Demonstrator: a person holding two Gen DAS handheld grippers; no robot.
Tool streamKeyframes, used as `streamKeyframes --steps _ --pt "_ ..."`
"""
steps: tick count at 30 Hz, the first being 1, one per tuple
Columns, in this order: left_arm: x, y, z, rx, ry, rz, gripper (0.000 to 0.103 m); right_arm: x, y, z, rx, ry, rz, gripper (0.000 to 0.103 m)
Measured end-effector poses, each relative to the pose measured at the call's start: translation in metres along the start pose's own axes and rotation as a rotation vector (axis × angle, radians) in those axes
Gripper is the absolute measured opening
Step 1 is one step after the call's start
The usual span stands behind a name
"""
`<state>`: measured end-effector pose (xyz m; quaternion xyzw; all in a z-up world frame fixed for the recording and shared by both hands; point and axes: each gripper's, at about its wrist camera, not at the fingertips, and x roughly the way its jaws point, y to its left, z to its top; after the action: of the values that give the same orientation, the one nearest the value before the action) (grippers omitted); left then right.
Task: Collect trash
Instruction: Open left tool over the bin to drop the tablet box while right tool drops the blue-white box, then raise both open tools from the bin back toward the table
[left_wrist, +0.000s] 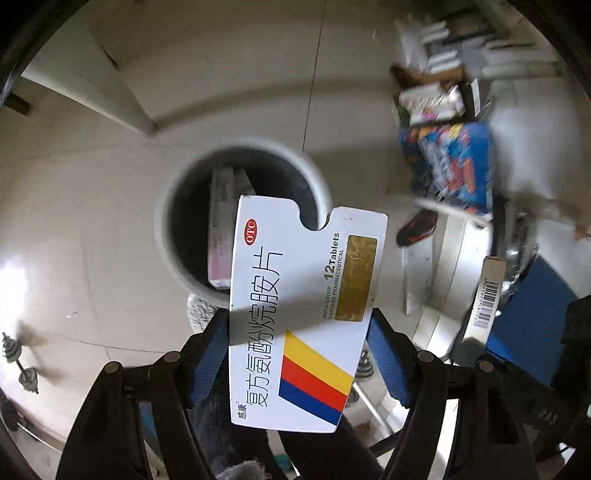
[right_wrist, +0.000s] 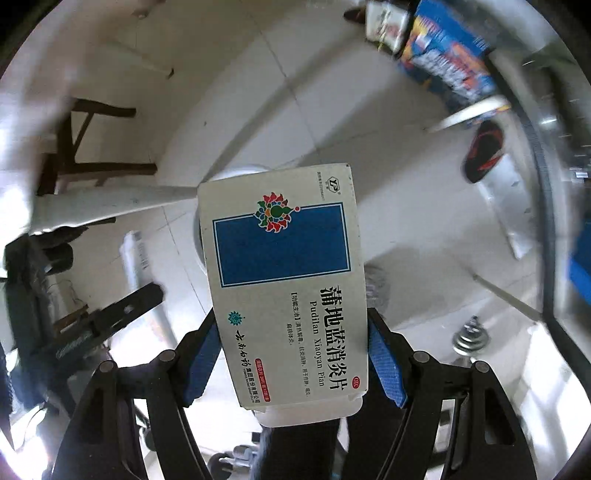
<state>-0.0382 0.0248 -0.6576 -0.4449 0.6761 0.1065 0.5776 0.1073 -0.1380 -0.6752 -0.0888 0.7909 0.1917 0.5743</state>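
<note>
My left gripper (left_wrist: 297, 325) is shut on a white medicine card (left_wrist: 299, 317) with a yellow, red and blue stripe. It holds the card above a round white trash bin (left_wrist: 166, 221) on the floor. A pink and white box (left_wrist: 221, 229) lies inside the bin. My right gripper (right_wrist: 291, 328) is shut on a grey medicine box (right_wrist: 288, 280) with a blue panel. The bin's white rim (right_wrist: 197, 243) shows just behind that box. The other gripper (right_wrist: 110, 317) shows at the left in the right wrist view.
A blue printed pack (left_wrist: 458, 166) and stacked boxes lie on the floor at the right. A black and red shoe (left_wrist: 415, 227) lies near them. A dark wooden stand (right_wrist: 85, 147) is at the left. Small dumbbells (left_wrist: 18, 365) rest on the floor.
</note>
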Motion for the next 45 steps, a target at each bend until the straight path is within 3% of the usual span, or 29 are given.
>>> streamKeyframes --steps 2,4,5,9,13,14,15,18,21,22,28,39,45 --pt "0.034 0.013 0.016 0.006 0.038 -0.013 0.072 0.033 -0.002 0.007 -0.003 0.018 0.017 0.076" --pt "0.051 0.023 0.025 0.012 0.042 -0.005 0.087 0.062 -0.003 0.014 -0.010 0.030 0.028 0.076" --pt "0.056 0.029 0.028 0.013 0.038 0.003 0.100 0.074 -0.004 0.017 -0.008 0.033 0.035 0.076" --pt "0.047 0.056 0.024 -0.007 -0.033 0.049 0.102 0.115 0.000 0.026 -0.015 0.062 0.079 0.076" --pt "0.024 0.070 0.009 0.003 -0.186 0.247 0.102 0.135 0.019 0.030 -0.051 0.064 0.127 0.079" --pt "0.019 0.072 0.003 0.003 -0.217 0.302 0.102 0.141 0.025 0.031 -0.057 0.068 0.140 0.084" --pt "0.015 0.073 -0.002 0.000 -0.241 0.337 0.102 0.142 0.027 0.030 -0.061 0.063 0.130 0.101" --pt "0.004 0.073 -0.016 -0.010 -0.278 0.387 0.102 0.142 0.030 0.026 -0.081 0.030 0.101 0.103" --pt "-0.003 0.069 -0.027 -0.019 -0.286 0.393 0.102 0.129 0.031 0.018 -0.102 0.005 0.030 0.103" --pt "-0.006 0.066 -0.031 -0.007 -0.321 0.376 0.102 0.126 0.031 0.017 -0.108 -0.007 0.005 0.103" --pt "-0.022 0.041 -0.048 0.017 -0.294 0.388 0.102 0.088 0.032 -0.003 -0.192 -0.068 -0.185 0.103" --pt "-0.101 -0.015 -0.106 0.071 -0.297 0.385 0.102 -0.030 0.053 -0.042 -0.233 -0.144 -0.222 0.103" --pt "-0.161 -0.036 -0.146 0.067 -0.353 0.356 0.102 -0.112 0.073 -0.076 -0.263 -0.175 -0.219 0.103"
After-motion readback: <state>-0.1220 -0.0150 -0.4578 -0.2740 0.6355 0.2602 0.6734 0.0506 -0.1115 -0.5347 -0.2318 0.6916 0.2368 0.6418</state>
